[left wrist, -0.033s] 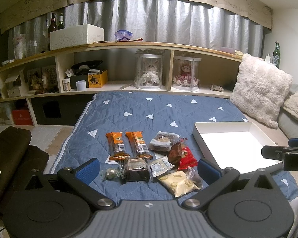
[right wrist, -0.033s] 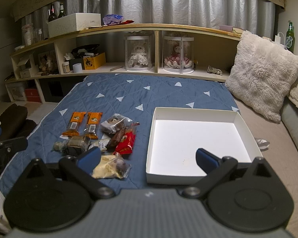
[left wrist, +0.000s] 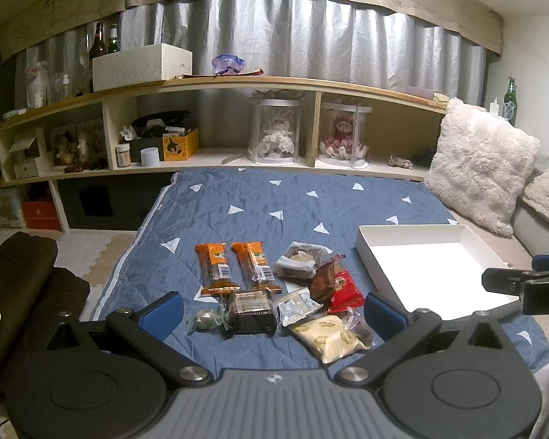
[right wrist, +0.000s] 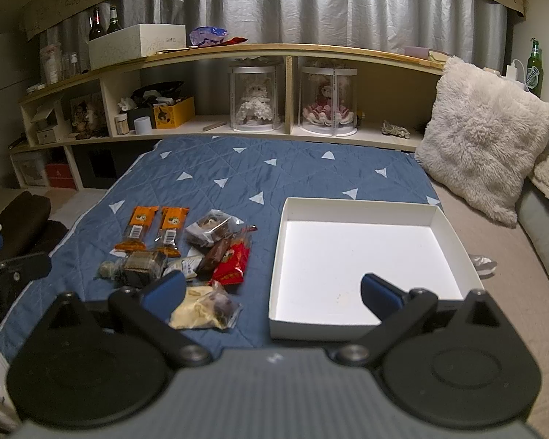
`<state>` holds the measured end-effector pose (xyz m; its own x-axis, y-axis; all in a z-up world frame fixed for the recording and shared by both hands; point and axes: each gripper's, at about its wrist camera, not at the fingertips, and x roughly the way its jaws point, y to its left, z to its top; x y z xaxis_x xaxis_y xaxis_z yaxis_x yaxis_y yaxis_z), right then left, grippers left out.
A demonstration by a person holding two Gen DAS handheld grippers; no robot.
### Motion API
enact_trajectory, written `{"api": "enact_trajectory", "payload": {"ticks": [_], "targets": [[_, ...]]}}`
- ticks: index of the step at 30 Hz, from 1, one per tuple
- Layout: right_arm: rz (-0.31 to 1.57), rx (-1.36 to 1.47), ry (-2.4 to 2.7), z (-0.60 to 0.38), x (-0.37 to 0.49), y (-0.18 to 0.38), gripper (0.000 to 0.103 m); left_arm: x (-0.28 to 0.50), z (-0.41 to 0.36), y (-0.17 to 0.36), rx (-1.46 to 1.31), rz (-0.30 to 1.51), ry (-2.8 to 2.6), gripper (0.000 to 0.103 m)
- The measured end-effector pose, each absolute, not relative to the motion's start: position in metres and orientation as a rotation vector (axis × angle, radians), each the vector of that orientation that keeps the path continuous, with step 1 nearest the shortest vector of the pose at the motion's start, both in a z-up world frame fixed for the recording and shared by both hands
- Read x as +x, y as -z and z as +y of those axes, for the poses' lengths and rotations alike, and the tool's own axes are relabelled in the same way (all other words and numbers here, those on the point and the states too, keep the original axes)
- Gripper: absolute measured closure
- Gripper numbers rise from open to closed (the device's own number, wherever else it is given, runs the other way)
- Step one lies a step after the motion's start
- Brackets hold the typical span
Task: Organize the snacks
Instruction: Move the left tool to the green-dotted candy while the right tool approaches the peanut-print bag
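Several wrapped snacks lie in a cluster on the blue quilt (left wrist: 274, 197): two orange bars (left wrist: 216, 267), a clear pack with a brown cake (left wrist: 299, 259), a red packet (left wrist: 344, 287), a dark square cake (left wrist: 251, 311) and a pale yellow packet (left wrist: 327, 334). An empty white box (right wrist: 362, 256) sits to their right. My left gripper (left wrist: 272, 312) is open and empty, just above the near snacks. My right gripper (right wrist: 272, 292) is open and empty, over the box's near left corner.
A wooden shelf (left wrist: 238, 84) with jars, boxes and doll cases runs along the back. A fluffy pillow (right wrist: 483, 135) leans at the right. Brown cloth (left wrist: 22, 285) lies on the floor at the left. The right gripper shows at the left wrist view's right edge (left wrist: 523, 281).
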<state>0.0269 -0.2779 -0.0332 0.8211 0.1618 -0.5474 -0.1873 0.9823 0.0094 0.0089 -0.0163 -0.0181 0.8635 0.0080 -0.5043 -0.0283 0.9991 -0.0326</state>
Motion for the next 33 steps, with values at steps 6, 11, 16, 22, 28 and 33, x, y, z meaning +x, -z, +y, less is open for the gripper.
{"api": "enact_trajectory", "payload": {"ticks": [6, 11, 16, 22, 28, 33], "targets": [[0.573, -0.039, -0.192, -0.275, 0.034, 0.038, 0.001, 0.013, -0.022, 0.016, -0.055, 0.535, -0.04, 0.0], [0.584, -0.017, -0.219, -0.275, 0.051, 0.043, 0.001, 0.026, -0.012, 0.015, -0.08, 0.541, -0.069, 0.0], [0.603, -0.016, -0.223, -0.272, 0.079, 0.051, 0.001, 0.043, -0.004, 0.012, -0.07, 0.531, -0.122, 0.0], [0.615, -0.01, -0.252, -0.264, 0.111, 0.057, 0.001, 0.067, 0.005, 0.009, -0.054, 0.522, -0.143, 0.0], [0.632, -0.048, -0.277, -0.245, 0.145, 0.064, 0.0, 0.101, 0.021, 0.013, -0.096, 0.579, -0.149, 0.0], [0.668, -0.074, -0.313, -0.229, 0.172, 0.076, 0.0, 0.134, 0.039, 0.024, -0.114, 0.635, -0.19, 0.0]]}}
